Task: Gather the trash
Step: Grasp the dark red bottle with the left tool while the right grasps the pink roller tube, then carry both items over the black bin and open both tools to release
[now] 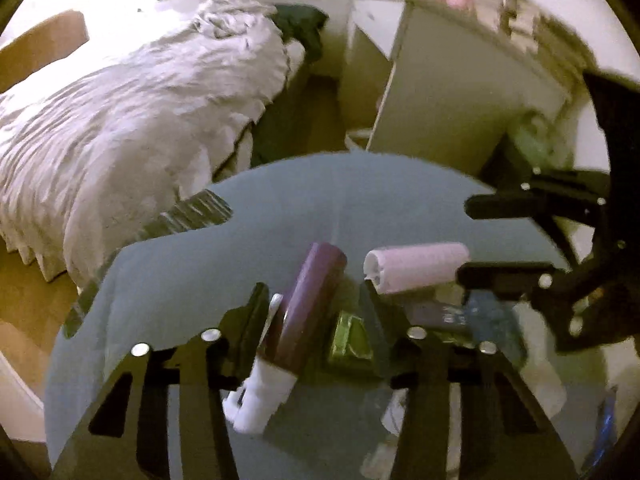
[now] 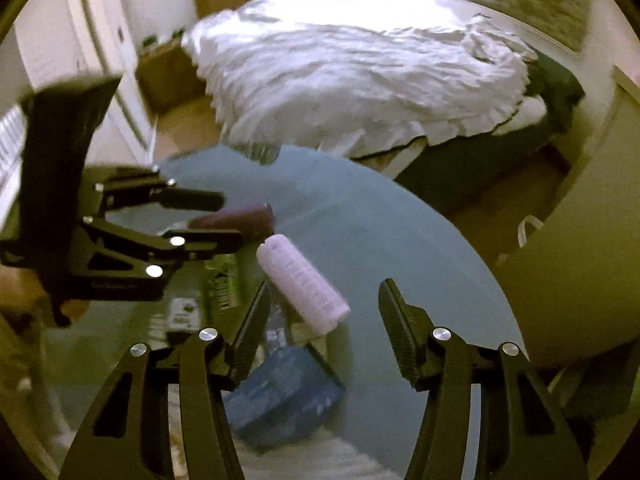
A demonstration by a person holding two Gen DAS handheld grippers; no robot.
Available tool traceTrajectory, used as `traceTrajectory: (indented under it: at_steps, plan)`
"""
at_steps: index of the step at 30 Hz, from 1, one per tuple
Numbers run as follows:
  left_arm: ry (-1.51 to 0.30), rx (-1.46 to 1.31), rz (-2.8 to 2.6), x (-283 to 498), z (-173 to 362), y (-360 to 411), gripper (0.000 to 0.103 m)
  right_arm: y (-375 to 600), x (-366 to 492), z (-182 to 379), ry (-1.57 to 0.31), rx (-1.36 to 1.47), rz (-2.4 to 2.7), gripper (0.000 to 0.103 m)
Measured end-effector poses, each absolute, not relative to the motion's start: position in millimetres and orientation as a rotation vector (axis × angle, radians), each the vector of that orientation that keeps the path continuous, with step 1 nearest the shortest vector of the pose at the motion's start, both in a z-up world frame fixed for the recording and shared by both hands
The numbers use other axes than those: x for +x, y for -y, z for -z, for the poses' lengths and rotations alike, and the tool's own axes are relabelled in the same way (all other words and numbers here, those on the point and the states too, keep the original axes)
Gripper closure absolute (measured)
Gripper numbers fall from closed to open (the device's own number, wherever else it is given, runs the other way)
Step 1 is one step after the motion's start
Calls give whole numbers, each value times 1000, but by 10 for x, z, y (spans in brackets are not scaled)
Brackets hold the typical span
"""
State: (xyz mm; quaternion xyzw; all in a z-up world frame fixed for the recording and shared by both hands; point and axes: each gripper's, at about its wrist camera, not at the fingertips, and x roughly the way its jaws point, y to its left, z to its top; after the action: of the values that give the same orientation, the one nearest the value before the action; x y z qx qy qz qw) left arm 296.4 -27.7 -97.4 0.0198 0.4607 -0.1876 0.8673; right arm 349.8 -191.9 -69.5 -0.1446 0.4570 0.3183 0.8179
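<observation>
A round glass surface (image 1: 248,216) stands beside a bed (image 1: 120,112) with a rumpled white duvet. All places below are given from that glass surface.

On the glass, near its middle, lies a purple tube (image 1: 310,304) with a white cap. The left tool (image 1: 314,320) reaches over the glass from the near edge, and the tube sits between its fingers (image 1: 256,312). The tube lies against the left-hand finger, while a gap shows on the other side, so the pads do not clamp it; the tool stands about half wide. In the right wrist view the same tube (image 2: 236,218) shows between the left tool's (image 2: 230,220) two fingers.

Just beside the purple tube, also on the glass, lies a pale pink tube (image 1: 416,266). The right tool (image 2: 324,320) hangs over it, partly wide, with the pink tube (image 2: 302,284) slanting into the gap close to one finger (image 2: 252,328); nothing is gripped. From the left wrist view the right tool (image 1: 468,240) comes in from the side, its fingertips at the tube's far end.

Under the glass, seen through it, lie a green packet (image 1: 350,340) and a blue pack (image 2: 280,400). A white cabinet (image 1: 460,92) stands past the glass, on the side away from the bed. Both views are blurred.
</observation>
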Motion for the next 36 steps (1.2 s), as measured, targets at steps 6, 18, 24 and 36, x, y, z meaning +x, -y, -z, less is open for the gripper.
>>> traceTrajectory:
  at_steps: [6, 18, 24, 36]
  plan:
    - [-947, 34, 384, 2985, 1012, 248, 69, 1670, 3555, 965, -998, -437, -720, 62]
    - [-735, -107, 394, 2533, 464, 65, 79, 2575, 3291, 448, -903, 26, -721, 72]
    - [-634, -165, 471, 2209, -28, 202, 79, 3588, 2853, 198, -849, 316, -664, 72]
    - [-641, -151, 789, 2058, -192, 1939, 79, 5516, 2047, 327, -668, 599, -284, 72]
